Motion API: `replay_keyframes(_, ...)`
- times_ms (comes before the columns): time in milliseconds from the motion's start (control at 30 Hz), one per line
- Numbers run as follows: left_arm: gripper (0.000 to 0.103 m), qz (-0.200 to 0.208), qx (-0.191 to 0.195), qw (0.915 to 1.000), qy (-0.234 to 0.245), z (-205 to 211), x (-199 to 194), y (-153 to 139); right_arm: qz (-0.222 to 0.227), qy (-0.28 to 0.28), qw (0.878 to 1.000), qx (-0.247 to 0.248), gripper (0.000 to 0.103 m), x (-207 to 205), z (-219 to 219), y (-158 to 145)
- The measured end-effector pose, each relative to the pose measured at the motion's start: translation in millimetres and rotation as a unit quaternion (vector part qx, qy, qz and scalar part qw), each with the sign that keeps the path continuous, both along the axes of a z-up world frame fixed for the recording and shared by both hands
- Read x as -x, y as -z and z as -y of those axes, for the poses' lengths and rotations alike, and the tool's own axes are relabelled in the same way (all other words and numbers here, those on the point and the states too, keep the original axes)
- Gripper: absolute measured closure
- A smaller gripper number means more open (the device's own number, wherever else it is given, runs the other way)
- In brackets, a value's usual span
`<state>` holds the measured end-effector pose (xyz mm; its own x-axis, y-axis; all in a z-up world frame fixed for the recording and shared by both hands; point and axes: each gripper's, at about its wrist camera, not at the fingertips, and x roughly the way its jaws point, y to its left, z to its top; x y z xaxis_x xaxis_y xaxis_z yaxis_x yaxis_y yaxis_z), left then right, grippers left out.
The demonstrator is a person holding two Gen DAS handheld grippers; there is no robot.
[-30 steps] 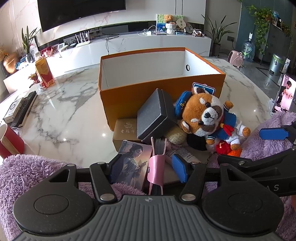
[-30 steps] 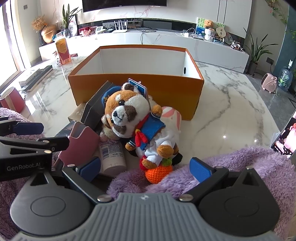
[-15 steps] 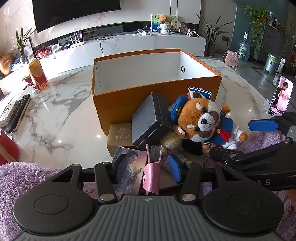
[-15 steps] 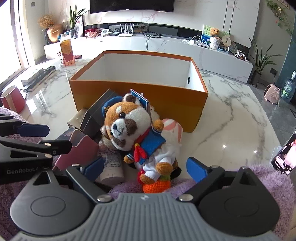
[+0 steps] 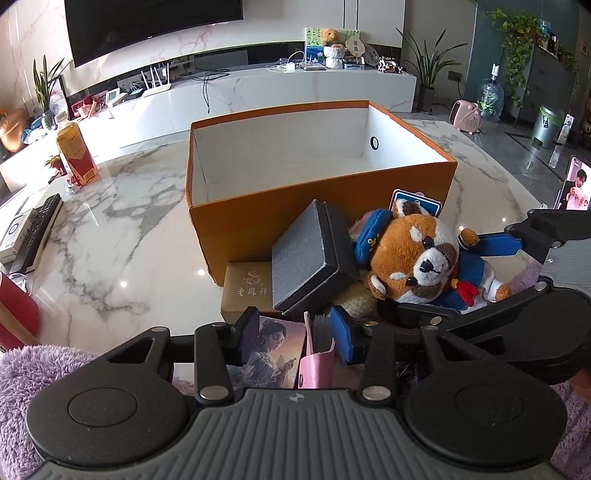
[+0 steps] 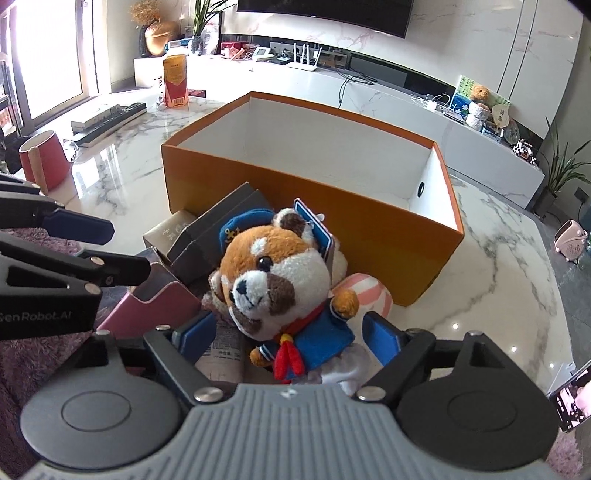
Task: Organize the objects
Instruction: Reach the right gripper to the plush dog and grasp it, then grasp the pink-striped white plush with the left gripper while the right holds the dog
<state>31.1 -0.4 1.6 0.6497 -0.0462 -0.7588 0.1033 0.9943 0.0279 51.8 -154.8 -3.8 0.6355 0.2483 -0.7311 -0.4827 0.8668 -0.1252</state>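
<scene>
Right gripper (image 6: 291, 334) straddles the brown-and-white plush red panda in blue sailor suit (image 6: 275, 275), blue pads spread wide either side of its body, not pinching. Left gripper (image 5: 295, 330) gapes around the pink leather card holder (image 5: 317, 363). Both lie just before the empty orange cardboard box (image 5: 295, 218) on the marble table (image 5: 118, 236), near its front edge.

Around my marble table (image 5: 122, 236): a red cup (image 6: 46, 158) at its left edge, a keyboard (image 5: 37, 230) beyond that, a red-and-yellow carton (image 5: 75, 155) at its far left. Past the table I see a white console (image 5: 258, 92) under a TV (image 5: 151, 26), and a phone (image 5: 574, 182) stands at its right edge.
</scene>
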Motion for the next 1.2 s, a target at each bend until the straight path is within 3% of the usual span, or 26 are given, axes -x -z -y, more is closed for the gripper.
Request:
replay_keyframes(100,0.053,-0.003,-0.001,1.0,0.004,0.4,-4.5,1.6,-0.007,-0.003,1.0,0.006,0.029,-6.0,-2.4,5.8)
replay_keyframes(467,0.053,-0.01,-0.001,0.9997,0.02,8.4,-14.6,7.2,-0.021,-0.004,1.0,-0.011,0.044,-8.6,5.3,1.8)
replay_keyframes(933,0.053,-0.003,0.027,0.9953,0.093,36.3,-25.0,1.7,-0.031,0.09,0.992,-0.08,0.045,-25.5,57.9,-26.8)
replay_keyframes(1200,0.053,-0.011,0.036,0.9906,0.132,54.9,-31.4,7.7,-0.062,0.146,0.983,-0.094,0.045,-45.1,85.0,-12.2)
